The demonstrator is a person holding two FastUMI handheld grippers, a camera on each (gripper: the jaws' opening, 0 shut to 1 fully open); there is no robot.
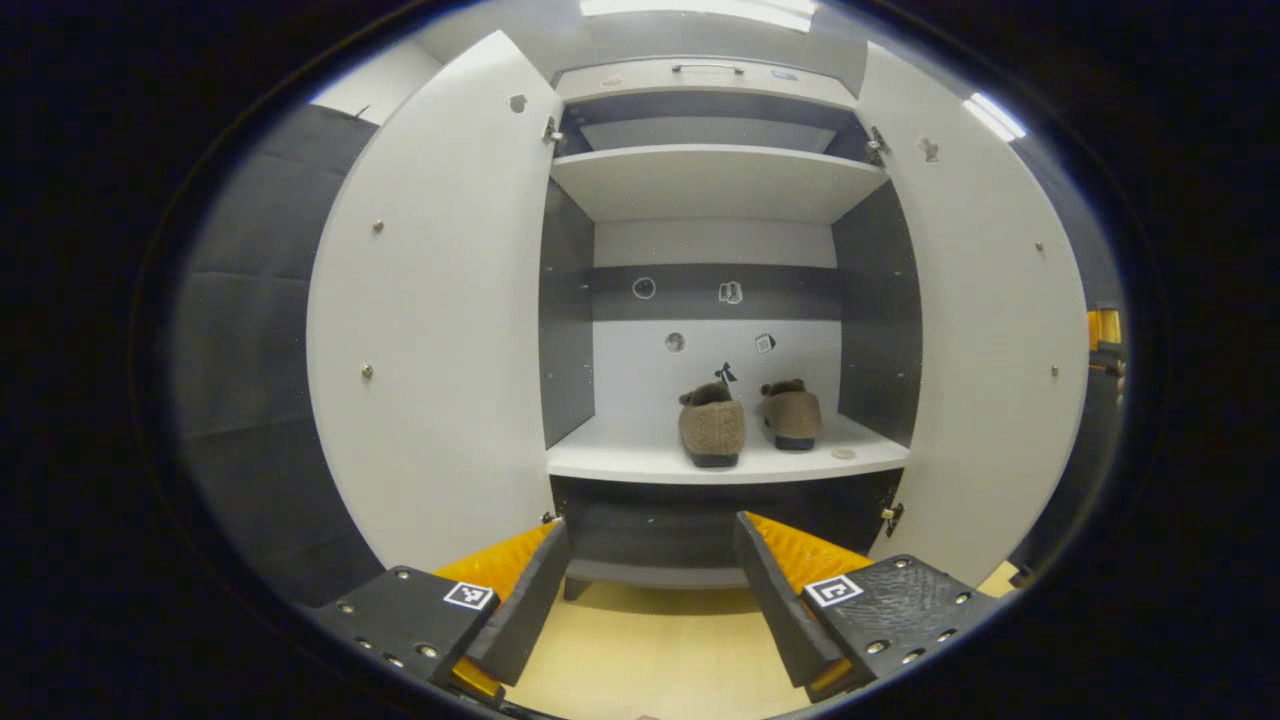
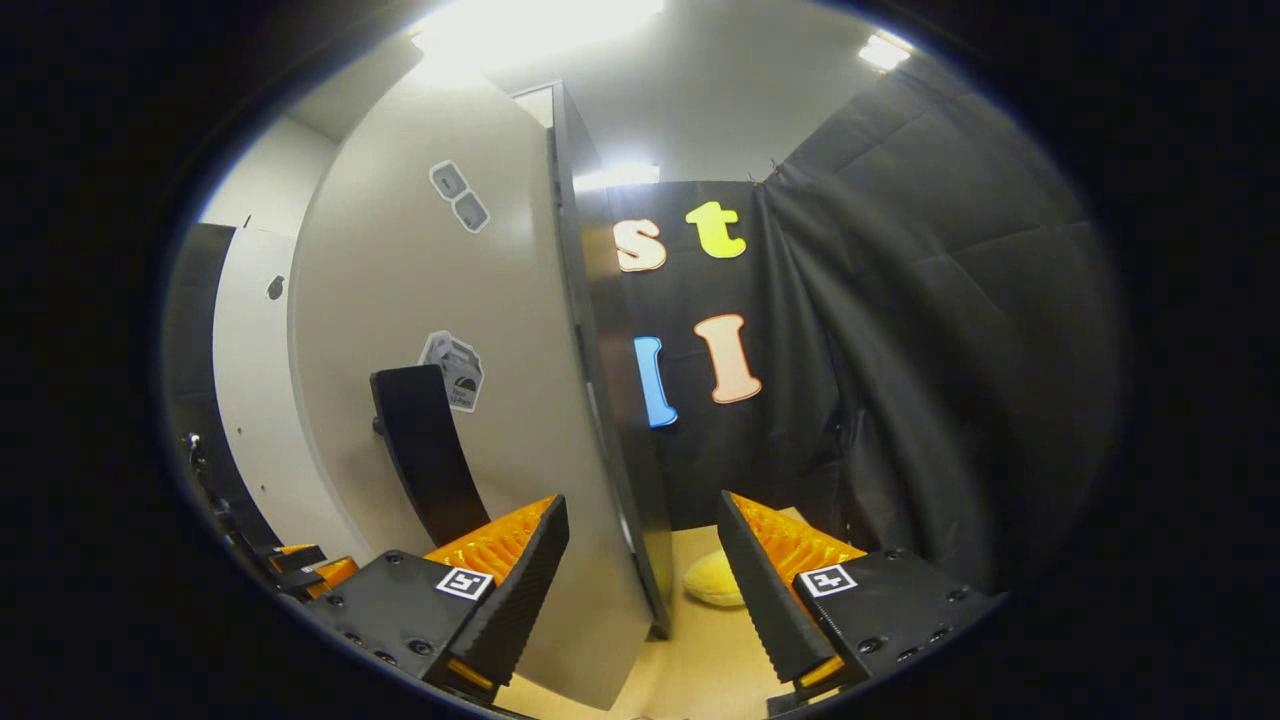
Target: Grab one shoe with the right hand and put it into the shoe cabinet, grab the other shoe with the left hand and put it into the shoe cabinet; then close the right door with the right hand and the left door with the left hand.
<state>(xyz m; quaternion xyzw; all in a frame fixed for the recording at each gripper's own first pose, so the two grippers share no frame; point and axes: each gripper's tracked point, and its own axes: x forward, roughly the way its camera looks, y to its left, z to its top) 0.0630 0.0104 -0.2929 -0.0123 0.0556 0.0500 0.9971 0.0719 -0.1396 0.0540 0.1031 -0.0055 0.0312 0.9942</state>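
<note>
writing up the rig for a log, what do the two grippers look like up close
The left gripper and right gripper look alike: two wedge-shaped jaws with ribbed inner faces, mounted on black blocks studded with round screw heads. Each block carries a small square black-and-white marker near the jaw. No cables or sleeves can be seen.
</note>
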